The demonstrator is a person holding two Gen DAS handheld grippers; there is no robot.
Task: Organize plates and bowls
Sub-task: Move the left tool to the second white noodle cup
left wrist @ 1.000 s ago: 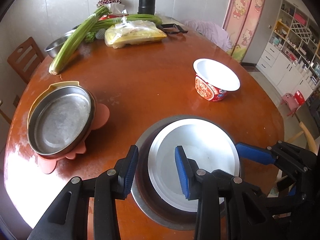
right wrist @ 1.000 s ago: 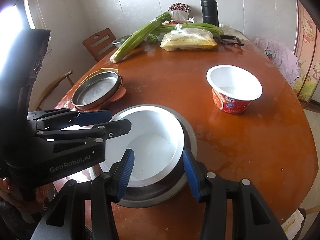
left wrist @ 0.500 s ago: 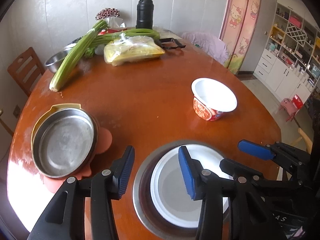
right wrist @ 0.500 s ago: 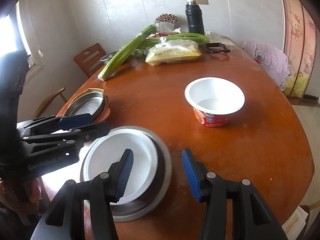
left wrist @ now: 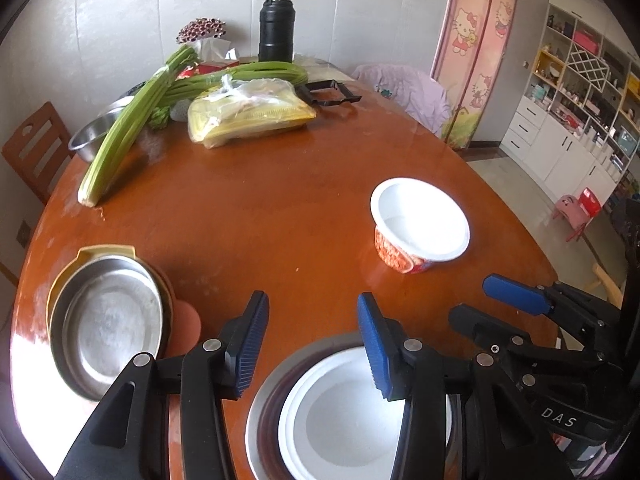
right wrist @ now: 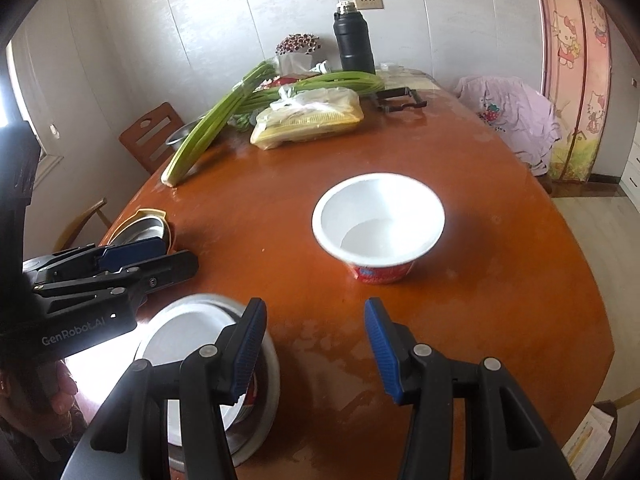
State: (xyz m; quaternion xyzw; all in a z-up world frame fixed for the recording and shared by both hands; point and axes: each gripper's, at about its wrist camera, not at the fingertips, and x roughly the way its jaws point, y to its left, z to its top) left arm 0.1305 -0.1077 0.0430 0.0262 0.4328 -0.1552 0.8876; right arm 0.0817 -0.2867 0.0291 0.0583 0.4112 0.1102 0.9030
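A white bowl (left wrist: pixel 352 420) sits nested in a steel plate (left wrist: pixel 260 416) at the near table edge. My left gripper (left wrist: pixel 312 344) hangs open just above and behind it, with only bare table between its fingers. A steel dish (left wrist: pixel 104 320) rests on a yellow plate and a pink one at the left. A red-and-white paper bowl (right wrist: pixel 378 220) stands upright mid-table. My right gripper (right wrist: pixel 314 344) is open and empty, pointing at the table in front of the paper bowl, with the nested white bowl (right wrist: pixel 188 336) to its lower left.
At the far end lie celery stalks (left wrist: pixel 132 128), a bagged yellow pack (left wrist: pixel 252 116), a black flask (left wrist: pixel 276 28), a small steel bowl (left wrist: pixel 94 136) and a black folding tool (left wrist: pixel 332 94). A wooden chair (right wrist: pixel 150 140) stands at the left. A person's hand (right wrist: pixel 60 388) holds the left gripper.
Both grippers have pulled back and up from the nested bowl and plate, which stay on the table. The left jaws stand wider than a second ago. The right gripper now faces the paper bowl.
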